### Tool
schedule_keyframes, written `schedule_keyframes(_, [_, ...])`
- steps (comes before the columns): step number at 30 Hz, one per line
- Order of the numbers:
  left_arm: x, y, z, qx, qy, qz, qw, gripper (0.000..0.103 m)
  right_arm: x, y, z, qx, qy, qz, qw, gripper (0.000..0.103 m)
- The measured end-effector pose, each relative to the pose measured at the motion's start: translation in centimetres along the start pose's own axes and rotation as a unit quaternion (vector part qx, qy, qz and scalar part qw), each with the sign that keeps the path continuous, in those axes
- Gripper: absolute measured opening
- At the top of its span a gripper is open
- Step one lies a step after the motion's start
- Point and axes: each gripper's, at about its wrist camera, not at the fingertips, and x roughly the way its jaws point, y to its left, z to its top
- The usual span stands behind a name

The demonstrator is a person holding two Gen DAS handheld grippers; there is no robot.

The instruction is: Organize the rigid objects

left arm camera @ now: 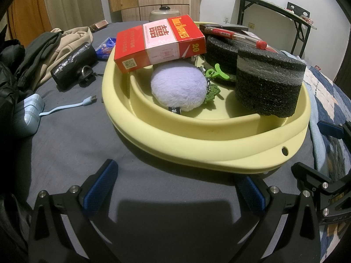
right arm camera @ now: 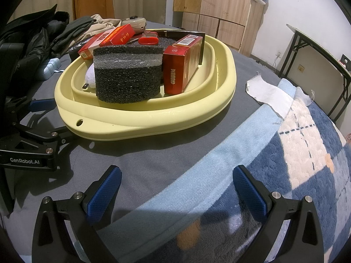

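A bedroom under indoor light.
Wooden cabinets [right arm camera: 219, 6] stand far behind the grey-sheeted bed [left arm camera: 72, 135]; a black-legged folding table [right arm camera: 318, 50] leans by the white wall [right arm camera: 307, 11] on the right.

The basin [left arm camera: 197, 144] is pale yellow. In it, the cigarette pack [left arm camera: 159, 42] is red with a pink-white band, the plush ball [left arm camera: 178, 86] is lilac, and the foam block [left arm camera: 268, 83] is black with a grey stripe. The second pack [right arm camera: 183, 64] is dark red and gold. The sheet [left arm camera: 72, 149] is plain grey. The blanket [right arm camera: 302, 153] is navy, cream and light blue in checks. Both grippers' pads [right arm camera: 104, 195] are blue on black frames.
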Motion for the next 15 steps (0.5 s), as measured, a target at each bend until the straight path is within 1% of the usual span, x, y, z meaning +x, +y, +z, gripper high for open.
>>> schedule_keyframes(15, [0.0, 0.0, 0.0, 0.0, 0.0, 0.0, 1.0, 0.103, 0.0, -0.01, 0.0, 0.0, 0.0, 0.0, 1.0, 0.103])
